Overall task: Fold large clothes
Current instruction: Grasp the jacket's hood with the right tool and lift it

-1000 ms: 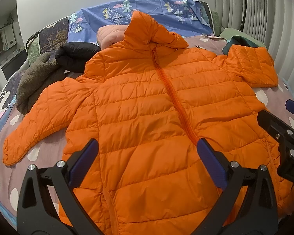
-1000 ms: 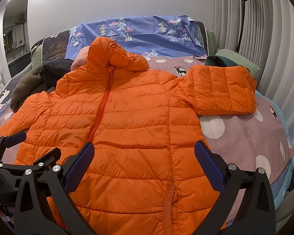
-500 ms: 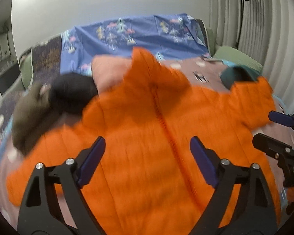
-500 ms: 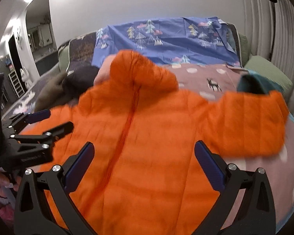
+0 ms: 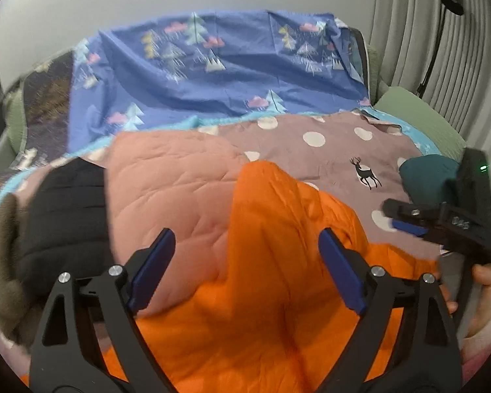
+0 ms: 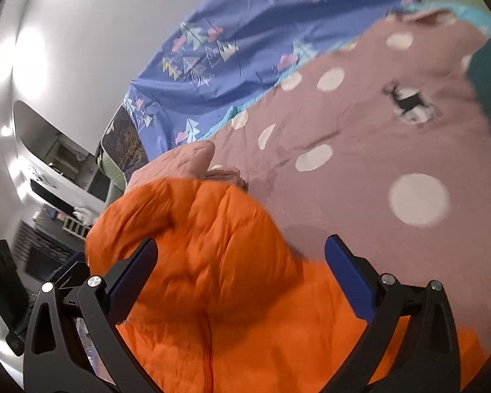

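Note:
An orange puffer jacket (image 5: pixel 271 262) lies front-up on the bed, its hood pointing away; it also shows in the right wrist view (image 6: pixel 212 278). My left gripper (image 5: pixel 245 271) is open over the hood and collar, with nothing between its fingers. My right gripper (image 6: pixel 242 278) is open over the hood and right shoulder, tilted. The right gripper also shows at the right edge of the left wrist view (image 5: pixel 442 226), held in a hand. The jacket's sleeves and hem are out of view.
A pink quilted garment (image 5: pixel 167 183), a black garment (image 5: pixel 65 216) and a brown fleece (image 5: pixel 0 262) lie left of the hood. A teal item (image 5: pixel 428 177) lies at the right. The mauve spotted bedcover (image 6: pixel 376 150) and blue tree-print sheet (image 5: pixel 219 65) lie beyond.
Both grippers have moved forward from the jacket's hem to its hood end. The right gripper has tilted. Both stay open.

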The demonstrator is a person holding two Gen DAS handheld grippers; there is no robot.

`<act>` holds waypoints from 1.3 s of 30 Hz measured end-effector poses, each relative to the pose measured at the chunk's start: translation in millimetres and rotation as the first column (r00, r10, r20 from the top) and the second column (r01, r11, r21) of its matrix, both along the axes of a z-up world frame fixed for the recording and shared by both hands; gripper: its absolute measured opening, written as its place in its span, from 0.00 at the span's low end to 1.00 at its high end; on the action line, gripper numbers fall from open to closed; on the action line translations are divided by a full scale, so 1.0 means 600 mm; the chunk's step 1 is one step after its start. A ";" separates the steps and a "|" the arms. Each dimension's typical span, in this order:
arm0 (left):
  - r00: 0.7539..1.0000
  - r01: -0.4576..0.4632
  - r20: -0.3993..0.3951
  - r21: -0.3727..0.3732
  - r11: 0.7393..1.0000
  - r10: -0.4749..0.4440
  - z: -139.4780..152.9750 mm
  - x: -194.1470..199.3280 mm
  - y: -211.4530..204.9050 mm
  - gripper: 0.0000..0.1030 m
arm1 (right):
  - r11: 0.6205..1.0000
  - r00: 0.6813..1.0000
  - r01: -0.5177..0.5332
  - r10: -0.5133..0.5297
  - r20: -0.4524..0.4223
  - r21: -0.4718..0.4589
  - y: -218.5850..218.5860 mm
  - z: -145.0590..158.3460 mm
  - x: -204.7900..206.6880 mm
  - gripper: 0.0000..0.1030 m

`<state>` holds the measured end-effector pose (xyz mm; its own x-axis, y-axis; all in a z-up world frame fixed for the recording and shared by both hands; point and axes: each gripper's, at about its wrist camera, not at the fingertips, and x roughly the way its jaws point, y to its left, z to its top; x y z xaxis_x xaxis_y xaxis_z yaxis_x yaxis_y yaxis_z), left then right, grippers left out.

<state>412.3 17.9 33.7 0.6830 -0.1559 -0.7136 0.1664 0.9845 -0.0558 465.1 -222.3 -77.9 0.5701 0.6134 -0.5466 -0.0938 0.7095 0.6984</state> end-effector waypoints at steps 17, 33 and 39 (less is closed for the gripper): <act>0.942 0.312 0.162 -0.095 0.945 -0.295 0.026 -0.128 0.018 0.29 | 0.903 0.857 -0.428 0.419 0.300 -0.040 0.058 0.126 -0.162 0.28; 0.956 0.259 0.127 0.044 0.965 -0.263 -0.083 -0.341 0.042 0.42 | 0.887 0.939 -0.197 0.293 0.179 -0.417 0.089 0.019 -0.350 0.38; 0.983 0.183 -0.006 0.037 0.983 -0.182 -0.178 -0.246 -0.012 0.32 | 0.933 0.987 -0.150 0.159 0.000 -0.326 0.146 -0.087 -0.258 0.28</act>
